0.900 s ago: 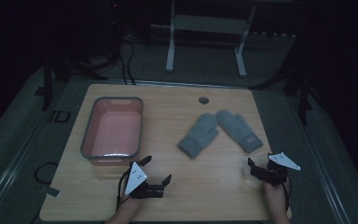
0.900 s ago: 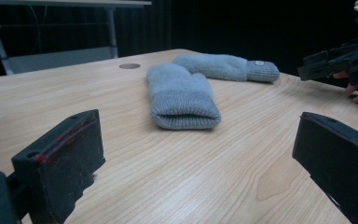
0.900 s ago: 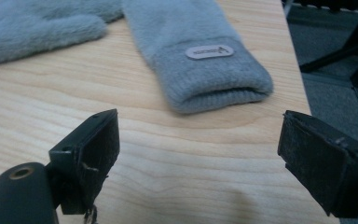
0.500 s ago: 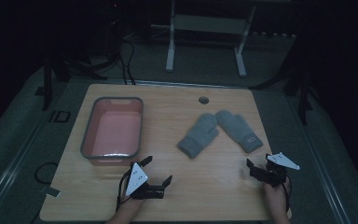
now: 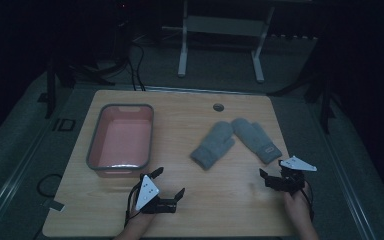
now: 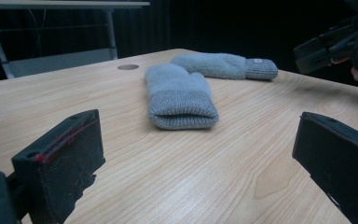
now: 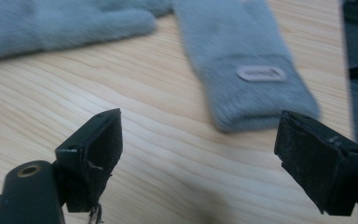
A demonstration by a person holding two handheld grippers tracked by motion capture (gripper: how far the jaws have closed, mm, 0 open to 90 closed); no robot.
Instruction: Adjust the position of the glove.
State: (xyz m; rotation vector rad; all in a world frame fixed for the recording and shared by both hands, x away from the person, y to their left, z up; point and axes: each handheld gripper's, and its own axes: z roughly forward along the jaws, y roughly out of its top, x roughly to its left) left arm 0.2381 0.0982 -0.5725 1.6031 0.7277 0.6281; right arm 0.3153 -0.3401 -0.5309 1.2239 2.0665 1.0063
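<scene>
Two soft grey knitted mittens lay on the pale wood-grain table: the left mitten mid-table, the right mitten just beside it, tips touching. My left gripper and right gripper held nothing, jaws spread wide. I judged the fleecy wool light, limp and compressible, unlikely to slip; the ribbed cuff, bearing a small oval label, seemed the firmest hold. A pink plastic tub sat well left.
</scene>
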